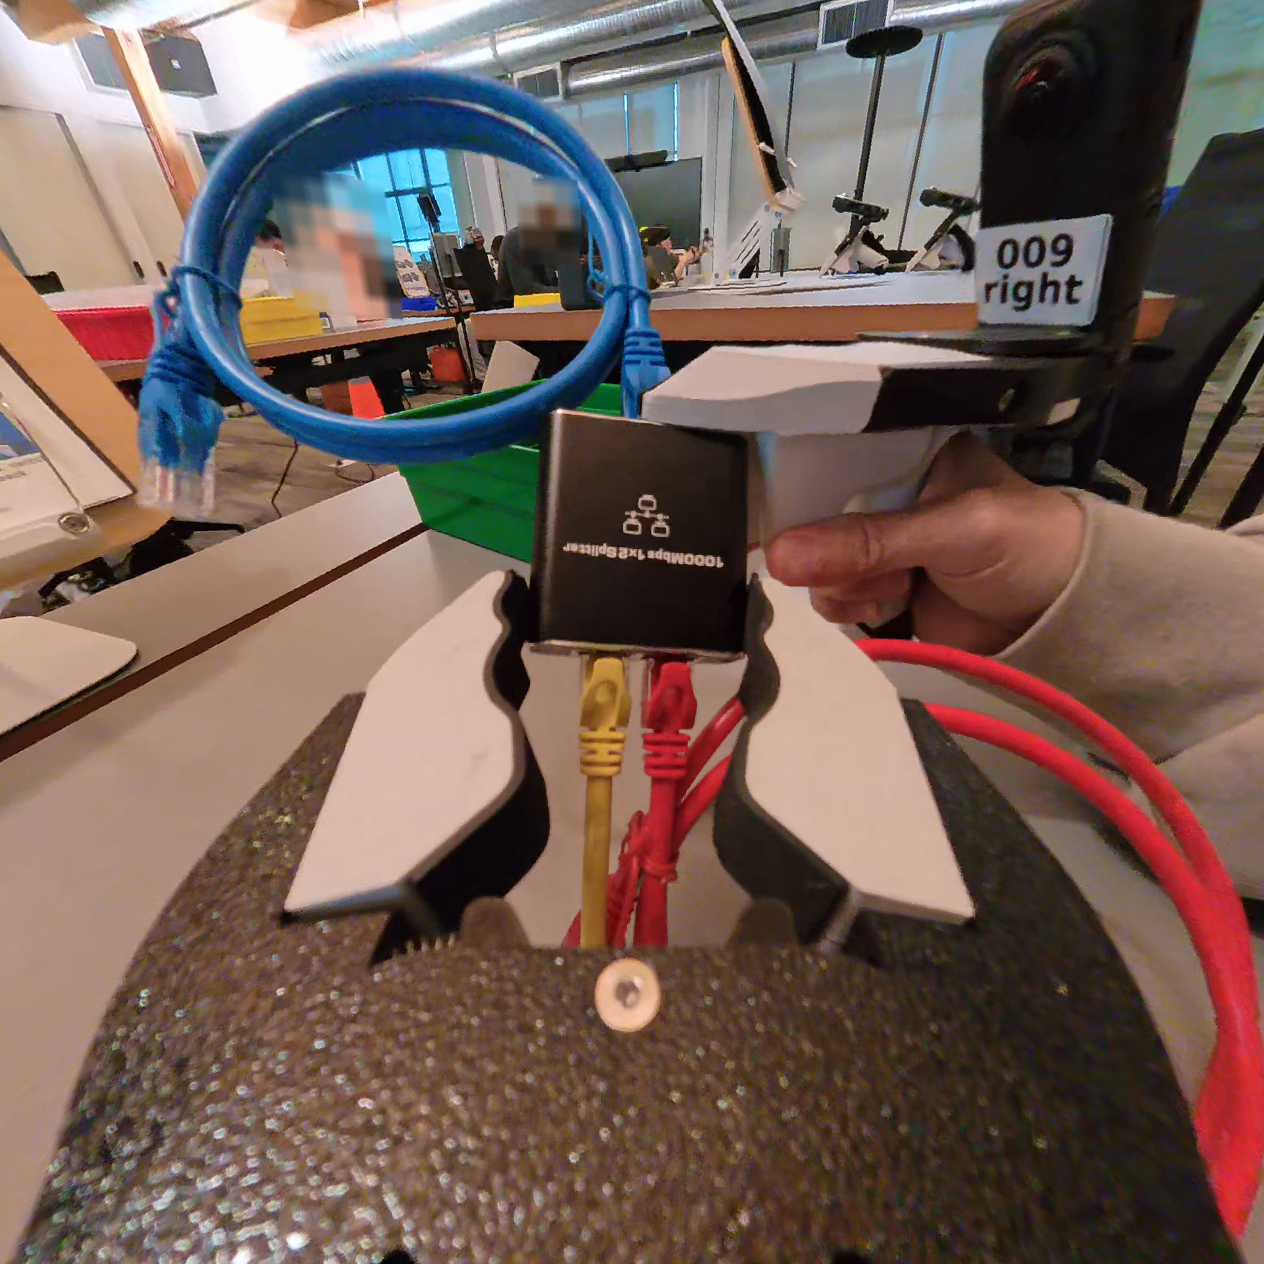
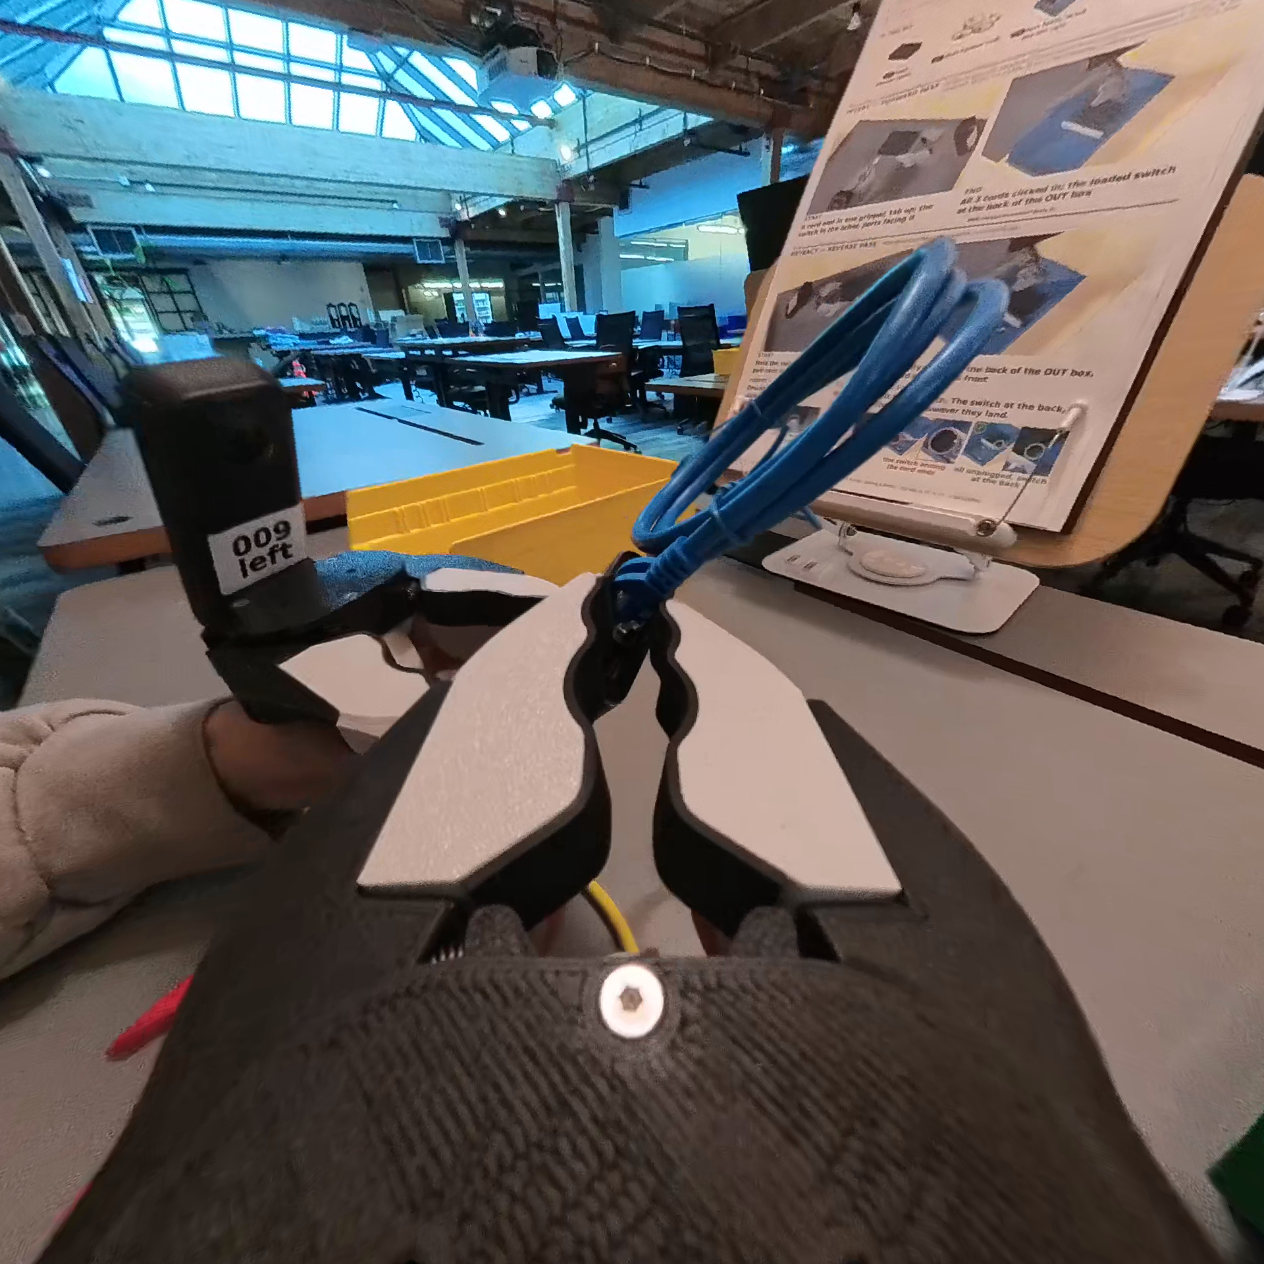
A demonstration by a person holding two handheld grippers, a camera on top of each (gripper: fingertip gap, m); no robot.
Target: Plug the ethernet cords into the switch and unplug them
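My left gripper is shut on the black switch and holds it above the table. A yellow cord and a red cord are plugged into its near side. My right gripper is shut on one plug of the coiled blue cord. In the left wrist view this gripper holds the blue plug at the switch's far end. The plug's tip is hidden behind the switch. The blue coil stands up in the air, and its other plug hangs free.
A green bin stands behind the switch. A yellow bin sits ahead of the right gripper. An instruction board on a white stand is at the right. Red cord loops lie on the grey table. One gripper's finger ends stand about 4 centimetres off the other's.
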